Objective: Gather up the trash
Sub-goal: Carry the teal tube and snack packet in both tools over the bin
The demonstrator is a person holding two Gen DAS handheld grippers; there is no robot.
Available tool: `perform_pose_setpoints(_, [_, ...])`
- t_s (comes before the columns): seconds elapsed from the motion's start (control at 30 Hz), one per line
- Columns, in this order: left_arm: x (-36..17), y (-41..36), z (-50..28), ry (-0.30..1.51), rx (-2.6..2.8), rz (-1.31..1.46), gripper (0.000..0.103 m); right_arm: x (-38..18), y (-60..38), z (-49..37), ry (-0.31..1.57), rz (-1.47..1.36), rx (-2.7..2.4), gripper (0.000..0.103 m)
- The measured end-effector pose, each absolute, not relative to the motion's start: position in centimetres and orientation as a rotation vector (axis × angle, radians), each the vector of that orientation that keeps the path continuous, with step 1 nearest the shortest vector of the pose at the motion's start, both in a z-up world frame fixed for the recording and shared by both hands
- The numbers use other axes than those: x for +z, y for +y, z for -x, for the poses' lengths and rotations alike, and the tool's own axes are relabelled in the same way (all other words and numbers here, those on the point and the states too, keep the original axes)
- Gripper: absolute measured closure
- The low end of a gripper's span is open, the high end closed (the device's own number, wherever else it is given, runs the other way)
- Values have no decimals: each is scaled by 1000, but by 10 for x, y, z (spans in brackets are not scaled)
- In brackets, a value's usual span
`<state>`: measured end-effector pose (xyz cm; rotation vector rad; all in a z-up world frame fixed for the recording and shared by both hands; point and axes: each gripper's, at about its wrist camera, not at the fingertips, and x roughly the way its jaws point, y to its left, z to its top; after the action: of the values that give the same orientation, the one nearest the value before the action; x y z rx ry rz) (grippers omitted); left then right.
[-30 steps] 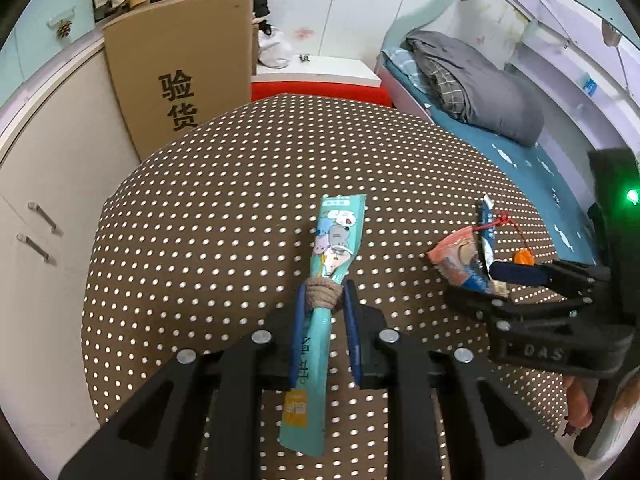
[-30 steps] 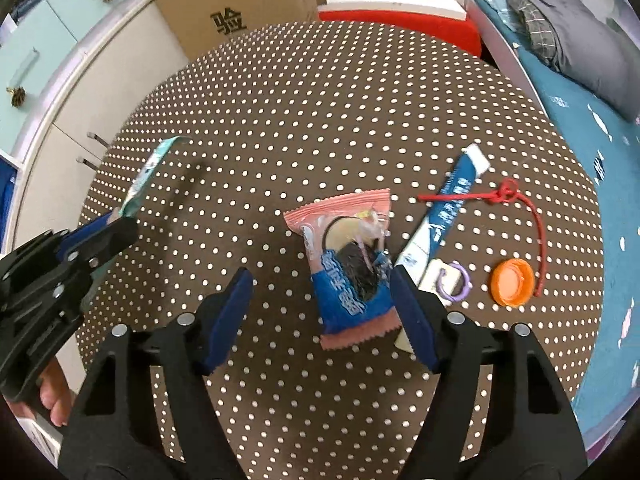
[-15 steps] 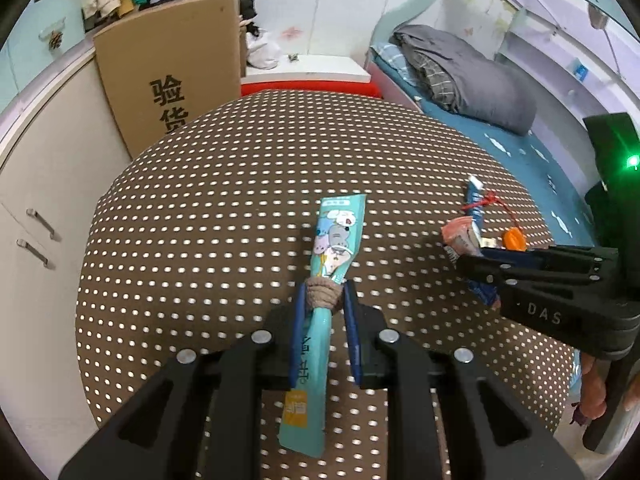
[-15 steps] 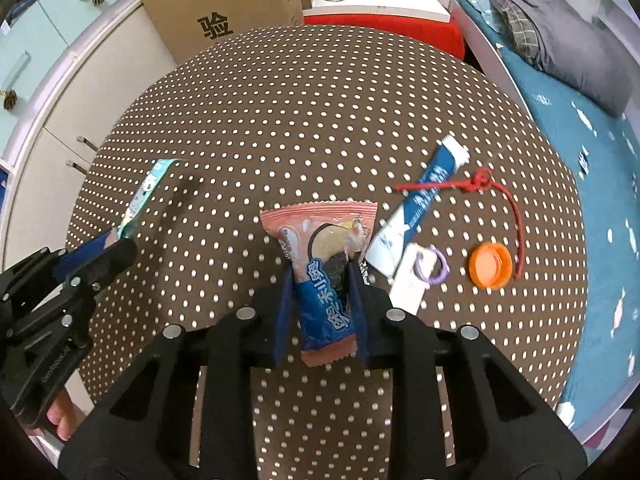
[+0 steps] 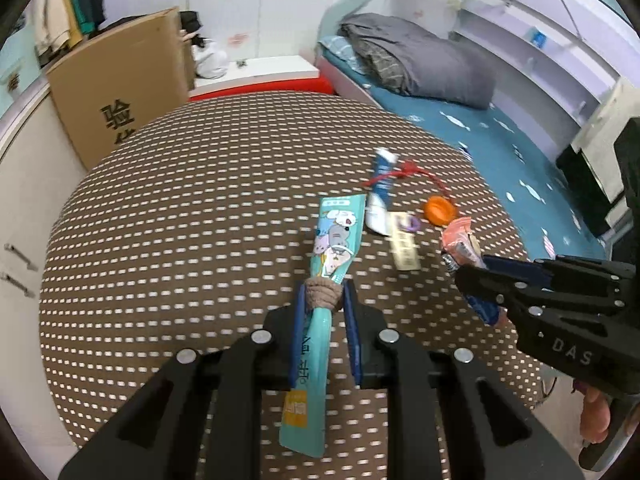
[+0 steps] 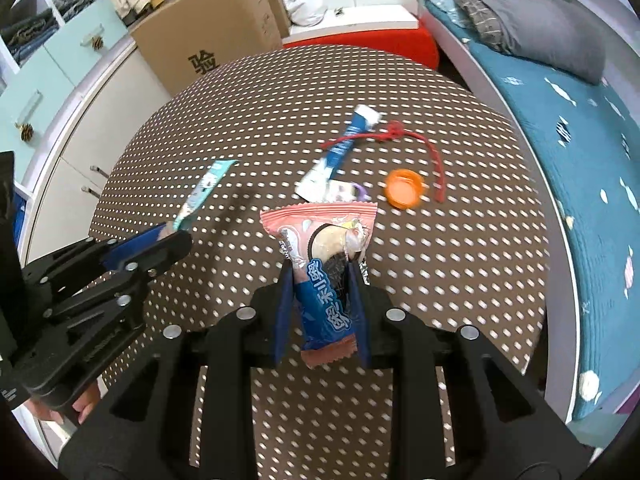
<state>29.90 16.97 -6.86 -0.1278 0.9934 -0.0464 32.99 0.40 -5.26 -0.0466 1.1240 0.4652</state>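
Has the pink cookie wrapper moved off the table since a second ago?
Yes. The pink cookie wrapper, earlier lying beside the blue sachet, is now lifted toward the camera, clamped in the right gripper.

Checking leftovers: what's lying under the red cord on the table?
The red cord crosses the blue-and-white sachet; beneath both is the dotted tablecloth. Whatever lies under the sachet is covered.
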Motion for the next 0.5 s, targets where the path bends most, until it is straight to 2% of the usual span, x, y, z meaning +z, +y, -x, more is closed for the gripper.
perform_pose_setpoints(0.5, [-77,53,-305,1023,-240,11,85,-51,-114,-304,1084,-129,303,77])
